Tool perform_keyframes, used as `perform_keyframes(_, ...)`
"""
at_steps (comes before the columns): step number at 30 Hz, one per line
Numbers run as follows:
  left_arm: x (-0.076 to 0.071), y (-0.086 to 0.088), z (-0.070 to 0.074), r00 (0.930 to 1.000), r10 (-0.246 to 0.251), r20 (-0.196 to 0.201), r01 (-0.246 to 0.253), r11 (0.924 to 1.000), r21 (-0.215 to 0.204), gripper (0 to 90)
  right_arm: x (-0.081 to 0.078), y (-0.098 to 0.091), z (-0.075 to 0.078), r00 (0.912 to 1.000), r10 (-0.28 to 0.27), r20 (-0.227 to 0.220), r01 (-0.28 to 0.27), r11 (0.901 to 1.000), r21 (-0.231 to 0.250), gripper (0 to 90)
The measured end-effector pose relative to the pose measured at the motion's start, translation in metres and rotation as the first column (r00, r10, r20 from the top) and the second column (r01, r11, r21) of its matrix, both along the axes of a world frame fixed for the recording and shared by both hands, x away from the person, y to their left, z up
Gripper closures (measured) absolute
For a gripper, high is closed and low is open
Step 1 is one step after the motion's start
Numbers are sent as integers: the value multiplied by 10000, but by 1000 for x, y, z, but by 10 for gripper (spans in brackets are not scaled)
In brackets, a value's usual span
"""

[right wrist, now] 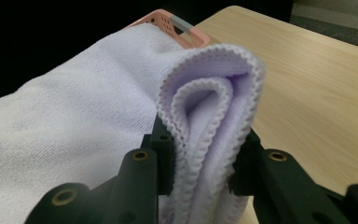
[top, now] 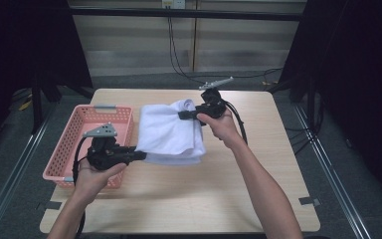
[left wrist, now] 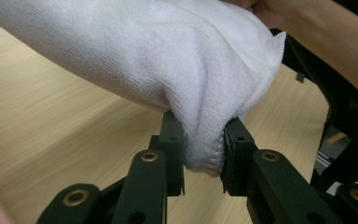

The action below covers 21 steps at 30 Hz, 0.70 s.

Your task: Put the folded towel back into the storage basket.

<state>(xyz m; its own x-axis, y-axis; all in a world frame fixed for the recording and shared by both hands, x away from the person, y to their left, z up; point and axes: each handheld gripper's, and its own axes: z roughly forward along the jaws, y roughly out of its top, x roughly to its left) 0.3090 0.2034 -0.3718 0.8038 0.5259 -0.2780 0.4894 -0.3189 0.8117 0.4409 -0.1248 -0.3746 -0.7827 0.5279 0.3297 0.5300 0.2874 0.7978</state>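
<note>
- High view: a folded white towel point(top: 169, 132) is held over the middle of a light wooden table point(top: 258, 199), just right of a pink plastic basket point(top: 87, 124) that sits at the table's left side.
- The left gripper point(top: 140, 155) is held in the person's left hand point(top: 92, 177) in front of the basket, with its jaws clenched on the towel's near-left corner.
- The right gripper point(top: 183, 115) is held in the right hand point(top: 221, 124) farther back, with its jaws clamped on the towel's far-right corner.
- Left gripper view: the two black jaws are seen pinching a bunched corner of the towel point(left wrist: 200, 140), which spreads upward and to the left above the table point(left wrist: 51, 135). A forearm point(left wrist: 326, 28) is seen at the upper right.
- Right gripper view: several folded layers of the towel's point(right wrist: 205, 140) hemmed edge are squeezed between the jaws. The basket's point(right wrist: 182, 28) pink rim is seen behind the cloth, and the table point(right wrist: 317, 93) lies to the right.
</note>
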Motion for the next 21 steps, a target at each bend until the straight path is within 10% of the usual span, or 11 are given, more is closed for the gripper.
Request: perform_keyframes(21, -8, 87, 22, 9886, 1469, 345, -1443, 9872, -674, 750, 23, 91, 33, 9970, 766, 67, -766, 9971, -33, 693)
